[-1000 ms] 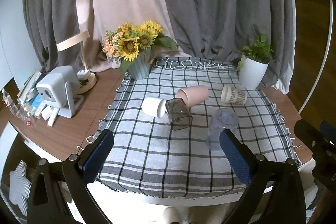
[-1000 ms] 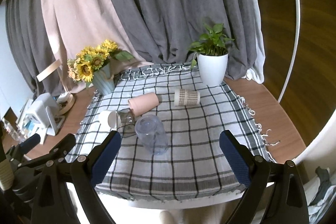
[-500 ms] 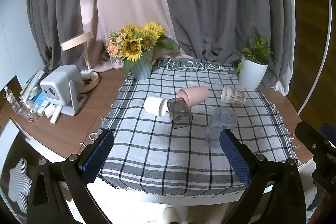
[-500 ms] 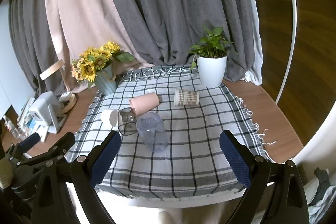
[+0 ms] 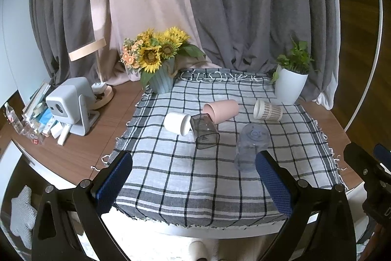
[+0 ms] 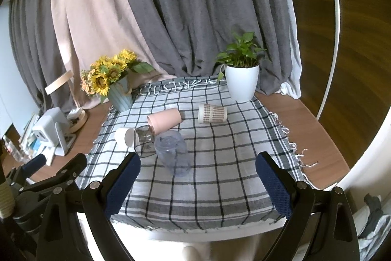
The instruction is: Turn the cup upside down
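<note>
Clear plastic cup [image 6: 173,153], woven tablecloth [image 6: 220,175]

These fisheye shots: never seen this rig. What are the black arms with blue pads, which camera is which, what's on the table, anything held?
No robot: a person holds two handheld grippers, each carrying a forward-looking camera. The left gripper and right gripper show blue-padded fingers; both are open and hold nothing. On the checked cloth are five cups: white cup, dark clear cup, pink cup and patterned cup on their sides, and a clear bluish cup already standing upside down. Sunflowers and a potted plant stand behind.
</note>
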